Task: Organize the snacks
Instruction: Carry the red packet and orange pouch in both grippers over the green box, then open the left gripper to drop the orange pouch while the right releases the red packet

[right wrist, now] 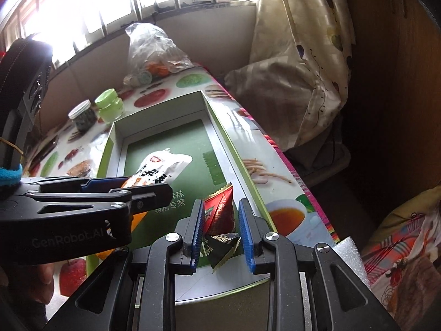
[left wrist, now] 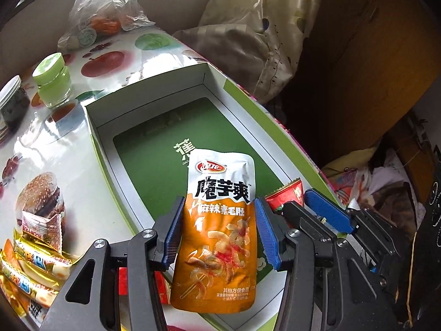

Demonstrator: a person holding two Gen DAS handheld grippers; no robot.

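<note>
My left gripper point(left wrist: 219, 231) is shut on an orange-and-white snack pouch point(left wrist: 219, 231) and holds it above the open green-floored box point(left wrist: 154, 149). The pouch also shows in the right wrist view point(right wrist: 160, 169), pinched in the left gripper point(right wrist: 154, 186). My right gripper point(right wrist: 219, 229) is open over the box's near right corner; a red triangular packet point(right wrist: 219, 211) and a black one point(right wrist: 222, 248) lie between its pads. The right gripper point(left wrist: 328, 215) and the red packet point(left wrist: 286, 197) show in the left wrist view too.
Loose snack packets point(left wrist: 35, 262) lie on the fruit-print tablecloth point(left wrist: 63, 149) left of the box. A green-lidded jar point(left wrist: 52, 80), a dark jar point(right wrist: 82, 115) and a plastic bag point(right wrist: 154, 52) stand beyond. Bedding point(right wrist: 297, 63) lies off the table's right edge.
</note>
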